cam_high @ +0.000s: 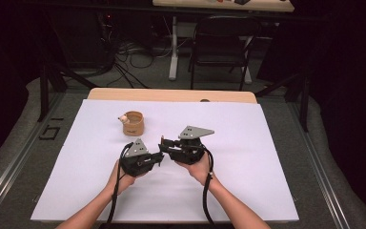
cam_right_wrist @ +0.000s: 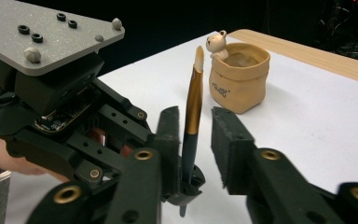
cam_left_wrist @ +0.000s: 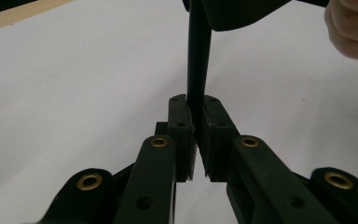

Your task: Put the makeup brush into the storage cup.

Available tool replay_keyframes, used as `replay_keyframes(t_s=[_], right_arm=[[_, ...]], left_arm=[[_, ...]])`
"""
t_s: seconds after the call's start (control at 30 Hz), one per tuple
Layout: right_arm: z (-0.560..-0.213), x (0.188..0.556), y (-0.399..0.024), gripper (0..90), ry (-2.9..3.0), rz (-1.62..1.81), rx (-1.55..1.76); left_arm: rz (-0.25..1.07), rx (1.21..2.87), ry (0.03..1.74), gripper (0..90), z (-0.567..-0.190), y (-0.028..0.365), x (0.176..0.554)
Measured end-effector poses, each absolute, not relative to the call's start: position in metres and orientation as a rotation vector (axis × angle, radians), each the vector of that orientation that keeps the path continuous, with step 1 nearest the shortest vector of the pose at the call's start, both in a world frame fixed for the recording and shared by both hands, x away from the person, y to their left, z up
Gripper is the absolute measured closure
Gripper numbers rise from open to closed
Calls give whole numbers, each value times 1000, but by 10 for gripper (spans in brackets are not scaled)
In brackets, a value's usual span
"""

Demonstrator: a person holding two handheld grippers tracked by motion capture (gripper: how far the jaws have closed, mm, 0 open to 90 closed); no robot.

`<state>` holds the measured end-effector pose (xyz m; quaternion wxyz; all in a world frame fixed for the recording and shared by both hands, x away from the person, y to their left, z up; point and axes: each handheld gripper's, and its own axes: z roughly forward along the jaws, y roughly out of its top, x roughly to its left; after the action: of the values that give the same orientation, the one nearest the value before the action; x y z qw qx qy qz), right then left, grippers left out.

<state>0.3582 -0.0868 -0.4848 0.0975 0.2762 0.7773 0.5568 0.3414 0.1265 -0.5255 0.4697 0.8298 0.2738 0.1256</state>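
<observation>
Brush (cam_right_wrist: 193, 109) is clamped upright by the left gripper (cam_left_wrist: 196, 135), between the parted right gripper (cam_right_wrist: 196, 140) jaws. Pot (cam_right_wrist: 239, 77) beyond, contents unclear.

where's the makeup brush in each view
High view: too small to make out; it would sit where the left gripper and right gripper meet, mid-table.
Left gripper view: the makeup brush's dark handle rises from the clamped pads, centre.
Right gripper view: the brush stands upright between the open jaws, gold ferrule and pale tip up, its foot in the left gripper.
Shared landmark: the white table cover.
</observation>
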Motion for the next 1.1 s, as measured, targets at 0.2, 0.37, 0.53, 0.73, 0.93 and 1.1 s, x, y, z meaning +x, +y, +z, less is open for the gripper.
replay_keyframes(t_s=[0.2, 0.37, 0.53, 0.73, 0.93, 1.1], right_arm=[[-479, 357, -90, 561, 2366, 1564, 784], [-477, 357, -93, 564, 2361, 1547, 780], [-475, 356, -93, 644, 2369, 1551, 746], [-477, 354, -90, 747, 2375, 1562, 707], [-479, 355, -90, 830, 2367, 1610, 688], [-478, 353, -88, 841, 2362, 1621, 652]], left_arm=[[324, 2055, 653, 837, -525, 127, 341], [328, 2079, 638, 837, -525, 126, 340], [329, 2100, 611, 837, -525, 125, 340], [305, 2113, 598, 836, -527, 125, 341], [293, 2096, 587, 835, -528, 127, 342], [279, 2077, 582, 831, -527, 129, 343]])
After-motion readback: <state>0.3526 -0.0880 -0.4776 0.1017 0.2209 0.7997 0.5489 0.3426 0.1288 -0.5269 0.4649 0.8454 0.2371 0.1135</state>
